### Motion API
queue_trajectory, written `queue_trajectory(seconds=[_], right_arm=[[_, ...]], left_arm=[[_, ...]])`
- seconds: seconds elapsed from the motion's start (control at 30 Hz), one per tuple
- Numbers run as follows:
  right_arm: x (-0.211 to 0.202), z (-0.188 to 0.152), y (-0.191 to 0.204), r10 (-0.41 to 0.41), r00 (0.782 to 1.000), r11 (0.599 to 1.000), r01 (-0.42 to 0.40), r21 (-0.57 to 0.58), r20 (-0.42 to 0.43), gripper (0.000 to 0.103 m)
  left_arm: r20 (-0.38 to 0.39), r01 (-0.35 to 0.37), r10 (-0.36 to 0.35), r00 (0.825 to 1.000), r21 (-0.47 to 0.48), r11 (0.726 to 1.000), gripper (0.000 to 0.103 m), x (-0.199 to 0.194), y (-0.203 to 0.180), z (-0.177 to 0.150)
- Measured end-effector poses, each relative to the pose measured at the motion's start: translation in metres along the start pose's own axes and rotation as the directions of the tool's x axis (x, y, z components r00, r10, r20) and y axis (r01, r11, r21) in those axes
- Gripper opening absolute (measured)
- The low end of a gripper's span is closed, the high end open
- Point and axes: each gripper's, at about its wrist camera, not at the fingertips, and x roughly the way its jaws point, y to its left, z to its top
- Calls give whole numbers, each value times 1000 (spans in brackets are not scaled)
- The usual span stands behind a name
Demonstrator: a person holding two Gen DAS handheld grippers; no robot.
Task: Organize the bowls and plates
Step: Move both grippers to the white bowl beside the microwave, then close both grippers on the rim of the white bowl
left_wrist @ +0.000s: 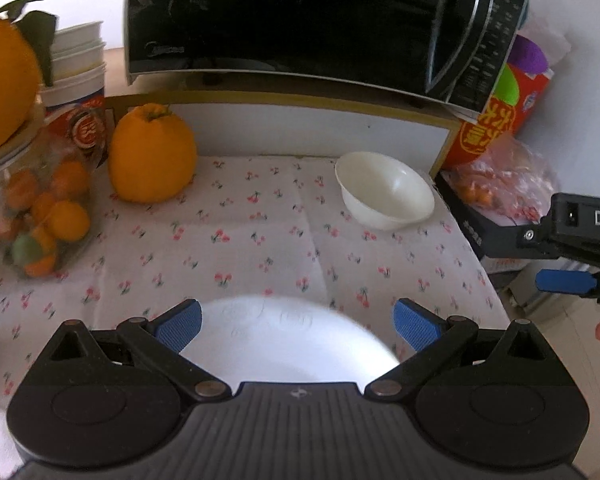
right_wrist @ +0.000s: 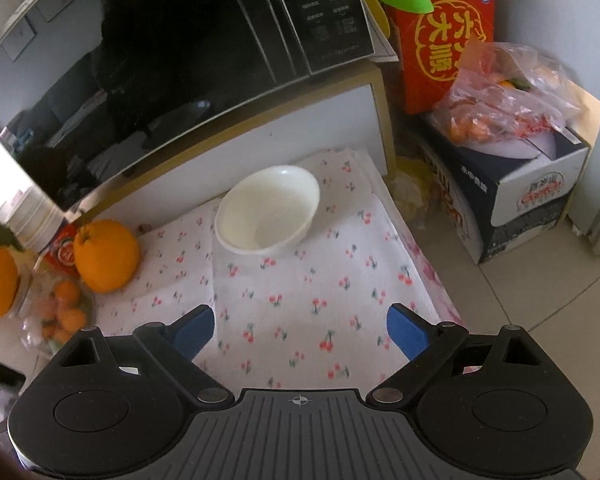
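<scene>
beneath my left gripper (left_wrist: 296,326), fingers spread wide, lies a white plate (left_wrist: 288,344); my right gripper (right_wrist: 300,330) hangs equally apart over bare cloth (right_wrist: 320,280), white bowl (right_wrist: 268,210) near the cloth's far edge.

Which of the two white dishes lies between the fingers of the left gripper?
The upside-down white dish, between the open left gripper. The upright white bowl stands apart, farther back near the shelf.
</scene>
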Motion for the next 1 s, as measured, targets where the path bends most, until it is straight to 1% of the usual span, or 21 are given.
queue_trajectory(seconds=[0.23, 0.43, 0.53, 0.63, 0.7, 0.77, 0.8, 0.87, 0.9, 0.97, 1.0], right_arm=[[36, 25, -9, 27, 999, 998, -26, 53, -19, 95], [66, 36, -20, 57, 998, 993, -55, 100, -19, 95], [82, 36, -26, 59, 998, 990, -56, 131, -18, 94], [90, 38, -30, 50, 999, 987, -50, 154, 8, 92], [93, 40, -34, 55, 998, 982, -58, 178, 27, 86], [96, 43, -37, 63, 997, 976, -70, 205, 41, 72], [97, 43, -38, 73, 996, 973, -81, 215, 45, 69], [100, 45, -38, 87, 995, 969, -97, 226, 53, 59], [101, 45, -37, 89, 994, 968, -100, 229, 57, 56], [103, 44, -36, 89, 994, 968, -101, 231, 61, 45], [104, 43, -35, 91, 994, 967, -103, 232, 63, 42]], left_arm=[[14, -14, 14, 1000, 8, 1000, 102, 29, -10, 20], [3, -26, 26, 1000, -19, 999, 102, 55, -12, 36], [4, -25, 25, 1000, -27, 999, 101, 64, -13, 44], [8, -2, 2, 1000, -52, 999, 96, 74, -14, 52], [11, 21, -21, 1000, -76, 997, 90, 80, -15, 56], [10, 40, -40, 999, -93, 995, 80, 87, -17, 59], [7, 46, -45, 999, -100, 994, 78, 91, -18, 60], [7, 53, -53, 999, -107, 993, 66, 96, -19, 60], [7, 58, -57, 998, -106, 993, 63, 98, -21, 61], [10, 59, -59, 998, -103, 993, 53, 103, -25, 62], [12, 62, -61, 998, -104, 993, 51, 105, -26, 62]])
